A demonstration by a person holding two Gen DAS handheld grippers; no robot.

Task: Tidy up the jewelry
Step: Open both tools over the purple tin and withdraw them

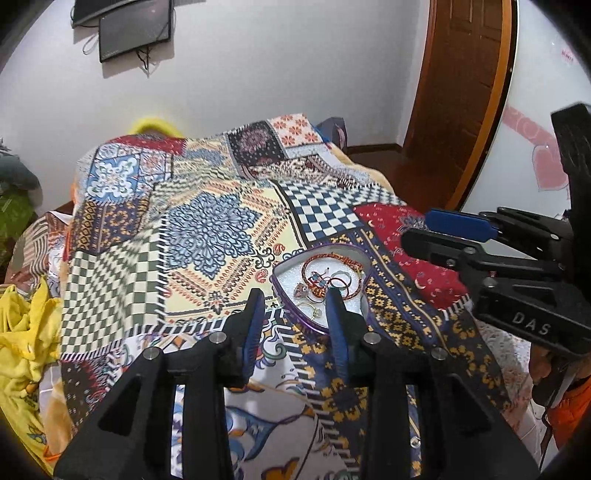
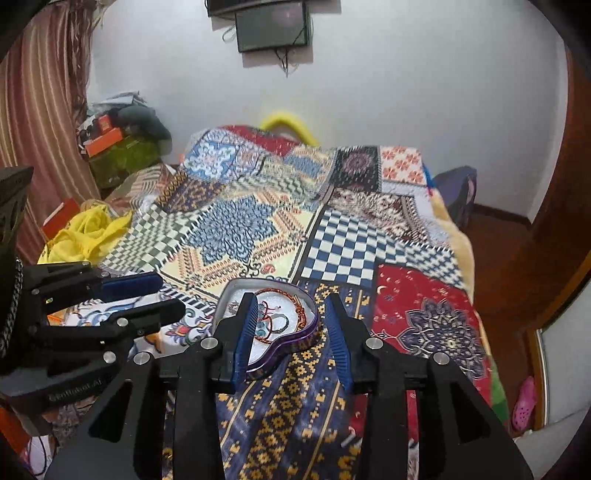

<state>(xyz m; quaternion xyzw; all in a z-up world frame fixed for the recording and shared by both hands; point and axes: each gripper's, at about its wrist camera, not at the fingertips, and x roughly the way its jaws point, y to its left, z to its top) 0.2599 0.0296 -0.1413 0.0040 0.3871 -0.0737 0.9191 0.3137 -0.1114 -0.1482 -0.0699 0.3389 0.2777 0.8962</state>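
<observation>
A purple heart-shaped tin with a white lining lies open on the patchwork bedspread. It holds red bangles, rings and a beaded bracelet. My left gripper is open and empty, its fingers either side of the tin's near left rim. My right gripper is open and empty, hovering over the tin's right half. Each gripper also shows from the side in the other's view: the right one and the left one.
The bed is covered by a patchwork bedspread. Yellow cloth lies at its left edge. A wooden door stands at the right, a wall monitor behind, and boxes and clutter in the left corner.
</observation>
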